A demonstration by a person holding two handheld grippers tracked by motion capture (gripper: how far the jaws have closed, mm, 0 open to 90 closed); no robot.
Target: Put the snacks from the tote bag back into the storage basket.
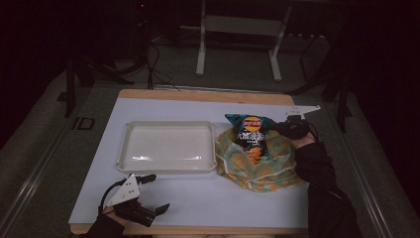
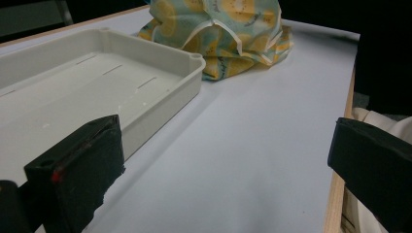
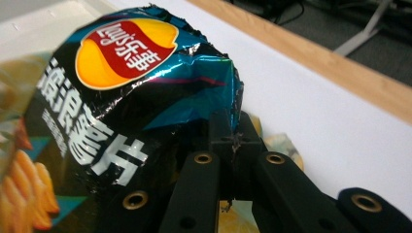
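A dark blue bag of crisps (image 1: 251, 135) with a red and yellow logo stands in the mouth of a yellow and teal patterned cloth bag (image 1: 257, 168) right of the tray. My right gripper (image 1: 275, 127) is shut on the crisp bag's top right corner; in the right gripper view the jaws pinch the crinkled foil edge (image 3: 228, 104) between them. My left gripper (image 1: 154, 193) rests open near the table's front left edge, its wide-apart fingers (image 2: 77, 170) empty and pointing toward the tray and cloth bag (image 2: 228, 34).
A shallow white tray (image 1: 168, 146) lies empty at the table's middle, and its near wall (image 2: 160, 104) is close ahead of the left gripper. The white table top (image 1: 208, 198) ends in a wooden edge (image 3: 330, 63). Frame legs stand on the floor behind.
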